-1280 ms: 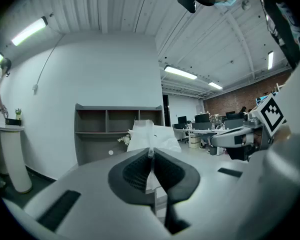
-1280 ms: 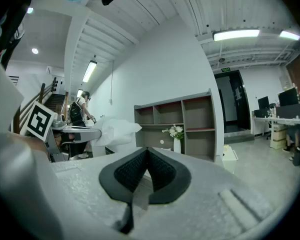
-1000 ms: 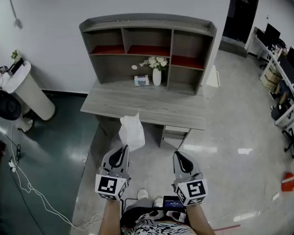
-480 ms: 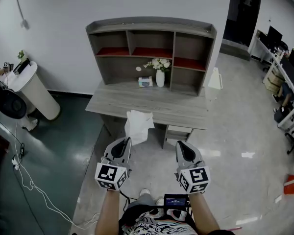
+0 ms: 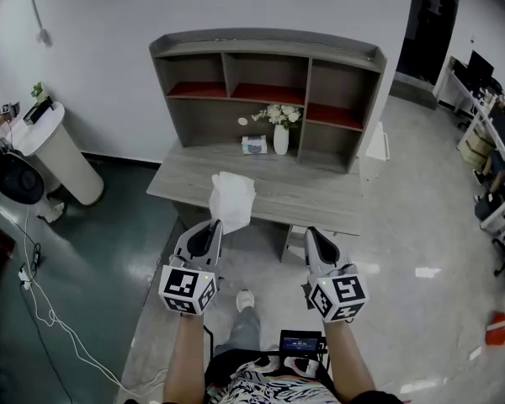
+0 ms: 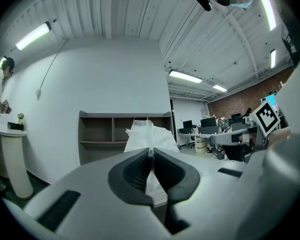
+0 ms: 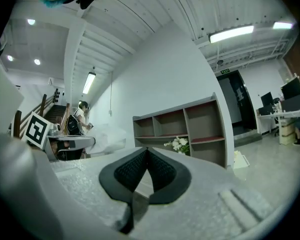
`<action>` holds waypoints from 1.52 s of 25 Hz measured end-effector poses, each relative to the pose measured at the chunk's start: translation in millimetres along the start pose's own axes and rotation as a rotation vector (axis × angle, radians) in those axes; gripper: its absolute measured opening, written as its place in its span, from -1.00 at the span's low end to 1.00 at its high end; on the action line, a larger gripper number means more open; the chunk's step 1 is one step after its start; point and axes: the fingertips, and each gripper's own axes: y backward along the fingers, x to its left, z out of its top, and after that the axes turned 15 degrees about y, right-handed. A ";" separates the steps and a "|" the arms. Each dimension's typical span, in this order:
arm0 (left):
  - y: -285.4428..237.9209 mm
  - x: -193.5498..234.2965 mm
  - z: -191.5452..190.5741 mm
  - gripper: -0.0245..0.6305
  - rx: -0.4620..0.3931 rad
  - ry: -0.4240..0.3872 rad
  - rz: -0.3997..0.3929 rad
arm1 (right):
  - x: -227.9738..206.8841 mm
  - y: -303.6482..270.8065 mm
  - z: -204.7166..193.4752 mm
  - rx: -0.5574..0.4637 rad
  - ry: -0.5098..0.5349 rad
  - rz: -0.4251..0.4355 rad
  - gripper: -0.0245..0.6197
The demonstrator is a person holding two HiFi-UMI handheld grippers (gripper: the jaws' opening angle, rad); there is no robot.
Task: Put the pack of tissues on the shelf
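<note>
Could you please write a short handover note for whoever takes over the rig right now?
Left gripper: shut on the tissues, held up in front of the desk.
Right gripper: shut, empty.
Shelf: stands on the desk's far side, against the wall; a vase sits below it.
Done: tissues are in the grip.
Left: step closer, set the tissues in a shelf compartment, release.

Lighting: bright, even, from overhead.
Ceiling tube lights (image 6: 35, 35) supply the light; the glossy floor (image 5: 404, 225) returns pale glare patches. Shadow is soft and confined beneath the desk (image 5: 307, 199). Both gripper views bend strongly toward black, vignetted corners. Close to the lens, the left gripper (image 6: 151, 152) and right gripper (image 7: 147, 150) render soft; the background is sharp.
</note>
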 end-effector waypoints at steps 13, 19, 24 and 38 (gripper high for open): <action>-117.7 57.8 10.3 -0.90 -0.004 0.087 -0.092 | -43.7 -115.2 -19.5 0.029 0.000 -0.005 -0.91; -175.8 79.6 26.8 -0.90 0.021 0.087 -0.174 | -63.9 -173.3 -20.2 0.049 0.008 -0.072 -0.91; -203.4 83.8 32.2 -0.90 0.044 0.061 -0.215 | -74.8 -189.3 -21.9 0.061 -0.007 -0.121 -0.91; -224.5 74.9 29.3 -0.90 0.069 0.043 -0.288 | -83.5 -197.2 -20.4 0.055 0.001 -0.160 -0.91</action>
